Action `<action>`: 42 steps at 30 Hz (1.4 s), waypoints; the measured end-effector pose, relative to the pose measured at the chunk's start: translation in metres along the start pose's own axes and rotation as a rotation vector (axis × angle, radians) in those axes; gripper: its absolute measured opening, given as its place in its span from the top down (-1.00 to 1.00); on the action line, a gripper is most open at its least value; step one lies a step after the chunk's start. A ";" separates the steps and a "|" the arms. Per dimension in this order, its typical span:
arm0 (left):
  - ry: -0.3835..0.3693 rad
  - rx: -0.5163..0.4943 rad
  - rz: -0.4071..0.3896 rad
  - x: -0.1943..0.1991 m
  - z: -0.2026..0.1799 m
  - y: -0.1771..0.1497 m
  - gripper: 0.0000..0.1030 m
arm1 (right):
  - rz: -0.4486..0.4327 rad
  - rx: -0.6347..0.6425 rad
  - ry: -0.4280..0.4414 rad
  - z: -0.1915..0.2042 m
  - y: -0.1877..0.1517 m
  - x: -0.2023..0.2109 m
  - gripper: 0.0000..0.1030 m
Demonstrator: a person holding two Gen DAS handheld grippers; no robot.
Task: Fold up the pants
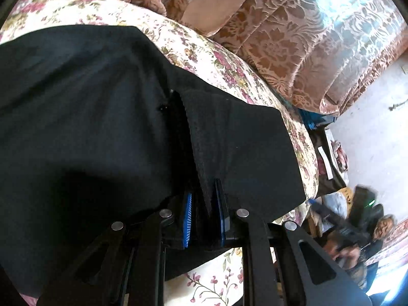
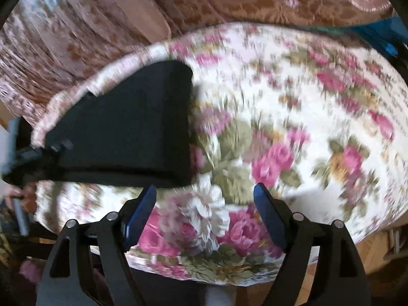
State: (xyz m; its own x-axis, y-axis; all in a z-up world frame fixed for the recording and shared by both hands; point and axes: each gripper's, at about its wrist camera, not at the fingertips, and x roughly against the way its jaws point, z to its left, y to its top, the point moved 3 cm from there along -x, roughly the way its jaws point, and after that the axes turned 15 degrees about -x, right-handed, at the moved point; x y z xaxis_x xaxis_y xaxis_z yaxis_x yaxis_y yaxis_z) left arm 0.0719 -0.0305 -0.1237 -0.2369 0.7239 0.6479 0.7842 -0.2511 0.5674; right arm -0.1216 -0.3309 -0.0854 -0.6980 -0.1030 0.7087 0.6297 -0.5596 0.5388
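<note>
Black pants [image 1: 89,102] lie folded over on a floral-covered surface [image 1: 204,51]. My left gripper [image 1: 204,193] is shut on a bunched edge of the fabric, whose layers are pinched between the blue pads [image 1: 188,211]. In the blurred right wrist view the pants [image 2: 127,127] form a dark flat wedge at the left of the floral cover [image 2: 306,102]. My right gripper [image 2: 205,188] hovers open over bare floral cloth, just in front of the pants' near edge, with nothing between its fingers.
Brown patterned drapery [image 1: 293,51] hangs behind the surface, also in the right wrist view as drapery [image 2: 102,25]. Past the surface's right edge are a blue item [image 1: 311,119], clutter and a pale floor [image 1: 369,127]. Wooden floor [image 2: 369,255] shows below the front edge.
</note>
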 end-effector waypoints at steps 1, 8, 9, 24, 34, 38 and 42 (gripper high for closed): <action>0.003 -0.010 -0.006 0.000 -0.001 0.001 0.71 | -0.012 -0.005 0.024 0.005 0.007 0.002 -0.26; 0.060 -0.099 -0.042 0.007 -0.018 0.004 0.71 | -0.039 0.060 0.122 0.079 0.061 -0.048 0.04; 0.074 -0.121 -0.046 0.008 -0.022 0.003 0.71 | -0.033 0.065 0.107 0.085 0.068 -0.059 0.00; 0.112 -0.069 -0.027 0.006 -0.010 -0.006 0.44 | -0.090 0.108 -0.083 0.093 0.079 -0.111 -0.23; 0.208 -0.105 -0.057 0.026 -0.014 -0.008 0.24 | 0.152 0.371 0.223 0.211 0.024 -0.140 0.41; 0.276 -0.121 -0.069 0.036 -0.013 -0.007 0.24 | 0.186 0.399 0.133 0.222 0.012 -0.175 0.40; 0.341 -0.126 -0.086 0.050 -0.010 -0.006 0.09 | 0.147 0.406 0.110 0.220 0.005 -0.179 0.39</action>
State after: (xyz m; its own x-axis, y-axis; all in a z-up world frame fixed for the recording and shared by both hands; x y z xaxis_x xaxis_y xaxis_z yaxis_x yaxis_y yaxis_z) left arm 0.0495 0.0009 -0.0901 -0.4930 0.4953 0.7153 0.6817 -0.2910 0.6713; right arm 0.0818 -0.1344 -0.1094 -0.6096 -0.2562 0.7502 0.7923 -0.1667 0.5869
